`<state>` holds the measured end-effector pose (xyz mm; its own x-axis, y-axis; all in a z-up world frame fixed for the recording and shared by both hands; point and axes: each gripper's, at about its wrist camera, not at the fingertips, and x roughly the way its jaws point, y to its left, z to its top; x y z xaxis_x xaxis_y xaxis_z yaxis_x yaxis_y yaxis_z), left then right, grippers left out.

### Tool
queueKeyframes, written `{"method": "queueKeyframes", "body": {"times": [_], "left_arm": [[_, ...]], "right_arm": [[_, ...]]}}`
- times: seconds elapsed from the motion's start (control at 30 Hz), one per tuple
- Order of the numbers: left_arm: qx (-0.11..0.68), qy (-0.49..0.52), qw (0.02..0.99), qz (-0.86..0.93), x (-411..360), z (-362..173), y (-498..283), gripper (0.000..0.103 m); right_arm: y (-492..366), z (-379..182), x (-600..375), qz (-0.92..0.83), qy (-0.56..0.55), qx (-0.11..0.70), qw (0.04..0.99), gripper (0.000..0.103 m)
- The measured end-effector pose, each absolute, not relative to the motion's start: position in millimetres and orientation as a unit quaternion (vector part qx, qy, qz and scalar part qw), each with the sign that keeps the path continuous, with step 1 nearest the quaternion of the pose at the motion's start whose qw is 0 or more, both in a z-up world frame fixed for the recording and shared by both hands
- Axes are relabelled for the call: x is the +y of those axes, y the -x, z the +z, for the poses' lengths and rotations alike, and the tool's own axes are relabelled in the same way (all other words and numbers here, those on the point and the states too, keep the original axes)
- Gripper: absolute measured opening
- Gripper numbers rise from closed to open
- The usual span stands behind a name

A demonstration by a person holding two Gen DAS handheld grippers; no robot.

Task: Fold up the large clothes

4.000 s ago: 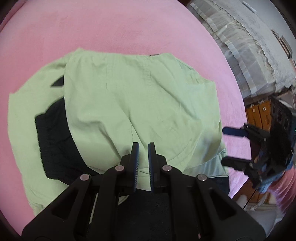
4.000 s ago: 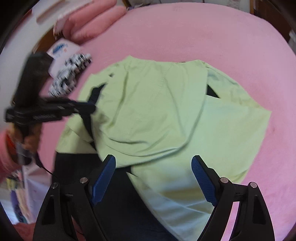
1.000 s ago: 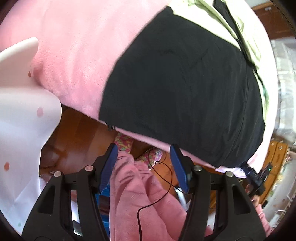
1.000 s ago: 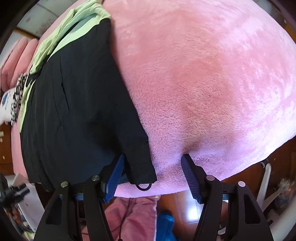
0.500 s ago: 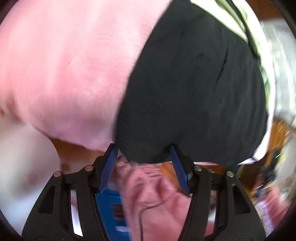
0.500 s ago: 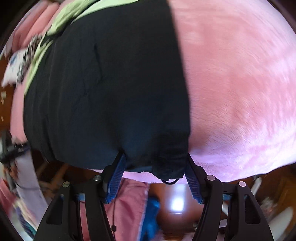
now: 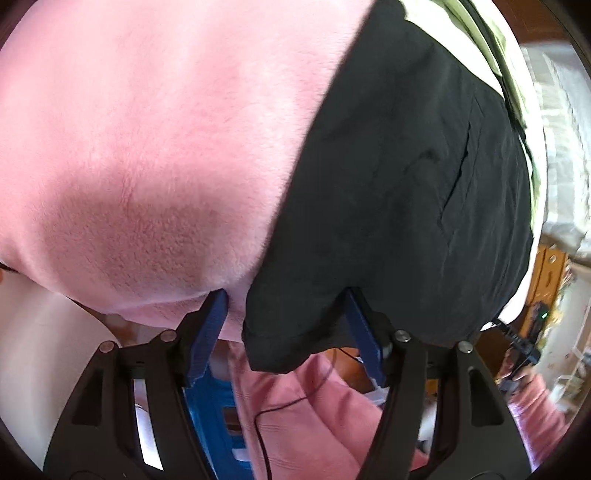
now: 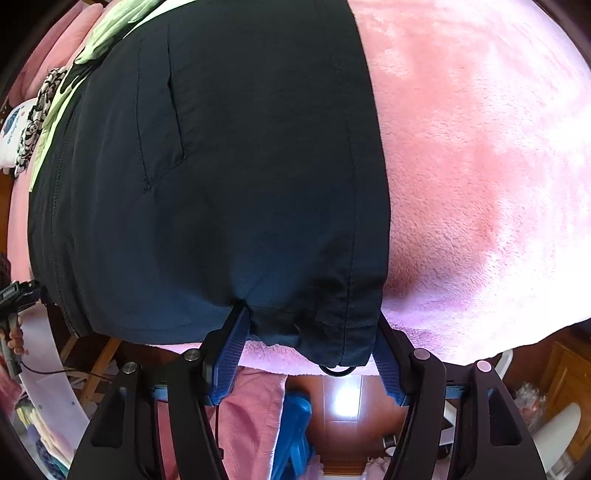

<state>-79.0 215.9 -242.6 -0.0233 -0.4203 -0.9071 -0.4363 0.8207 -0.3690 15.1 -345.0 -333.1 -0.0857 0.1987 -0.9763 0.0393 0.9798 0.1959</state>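
Between the left tongs (image 7: 286, 330), the near left hem corner of the black garment (image 7: 406, 177) hangs down. Jaws have just been opening and stand apart; blue pads (image 7: 208, 332) flank the corner, no squeeze visible on the cloth. Right tongs (image 8: 312, 354): jaws also apart, straddling the near right hem corner, where a small cord loop (image 8: 336, 369) dangles. Right pad sits against the fabric edge, left pad under the hem; can't tell firm contact, cloth not pinched. Garment lies flat on the pink fleece blanket (image 8: 480, 147), hem draped over the near edge. Light green clothing (image 8: 107, 33) lies at its far end. Below the edge: pink-clad legs (image 7: 314, 417) and a blue stool (image 8: 295, 424) on the wooden floor.
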Motion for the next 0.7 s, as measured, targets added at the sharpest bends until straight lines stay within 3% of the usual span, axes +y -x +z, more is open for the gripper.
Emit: {"method": "queueKeyframes", "body": {"times": [0.1,0.23,0.37,0.5,0.7], "left_arm": [[0.705,0.32,0.633,0.008,221.4,-241.0,83.7,0.057],[0.696,0.331,0.637,0.009,217.6,-232.3,93.3,0.028],[0.683,0.359,0.636,0.023,210.6,-218.2,98.1,0.016],[0.637,0.438,0.633,0.033,211.5,-193.0,106.2,0.013],[0.595,0.45,0.665,0.016,195.9,-129.0,88.0,0.011]], "right_arm": [[-16.7,-331.7,-355.5,0.061,-0.104,0.736,0.666,0.055],[-26.1,-322.9,-373.5,0.062,-0.129,0.735,0.663,0.037],[-26.9,-307.8,-384.5,0.07,-0.149,0.72,0.674,0.028],[-25.0,-289.6,-392.7,0.082,-0.184,0.696,0.689,0.026],[-10.9,-254.9,-392.2,0.097,-0.239,0.662,0.704,0.026]]}}
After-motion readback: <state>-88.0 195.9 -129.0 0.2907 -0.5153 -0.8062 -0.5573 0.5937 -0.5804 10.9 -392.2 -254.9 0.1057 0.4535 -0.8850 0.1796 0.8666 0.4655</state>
